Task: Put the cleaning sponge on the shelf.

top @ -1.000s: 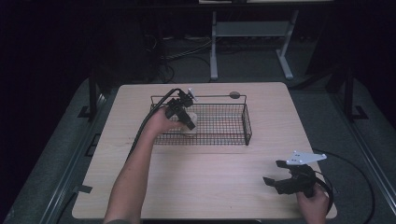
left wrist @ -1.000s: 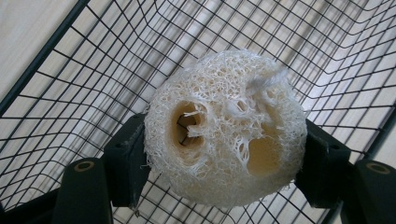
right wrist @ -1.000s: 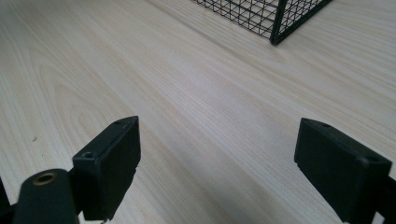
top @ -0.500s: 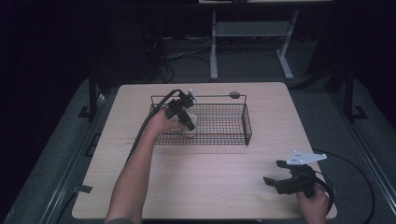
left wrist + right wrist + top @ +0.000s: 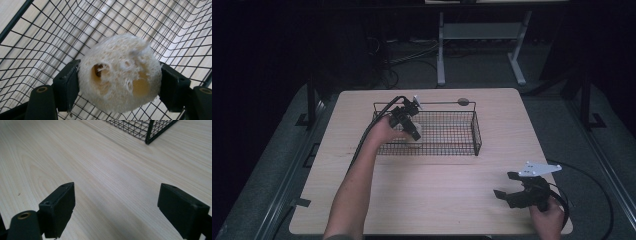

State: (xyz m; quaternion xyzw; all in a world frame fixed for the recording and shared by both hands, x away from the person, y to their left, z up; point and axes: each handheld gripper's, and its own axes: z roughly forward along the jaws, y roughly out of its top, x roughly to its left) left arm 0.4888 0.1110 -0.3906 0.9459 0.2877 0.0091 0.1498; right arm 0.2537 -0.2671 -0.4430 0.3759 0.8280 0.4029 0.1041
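Note:
A pale, fibrous loofah sponge [image 5: 120, 75] sits clamped between the two black jaws of my left gripper [image 5: 119, 83], inside the black wire basket [image 5: 175, 27]. In the high view the left gripper [image 5: 412, 131] reaches over the basket's left part, and the sponge [image 5: 414, 136] shows as a whitish patch under it. The wire basket [image 5: 475, 134] stands at the table's back middle. My right gripper [image 5: 508, 186] rests low at the table's front right, jaws wide apart and empty. Its own view shows the right gripper [image 5: 116, 205] over bare wood.
A long-handled tool with a round dark end [image 5: 463, 102] lies behind the basket. A corner of the basket [image 5: 147, 130] shows ahead of the right gripper. The light wooden table [image 5: 437, 195] has open wood in front of the basket. Cables trail from both grippers.
The left gripper has sunk slightly deeper into the basket with the sponge. The right gripper has stayed in place.

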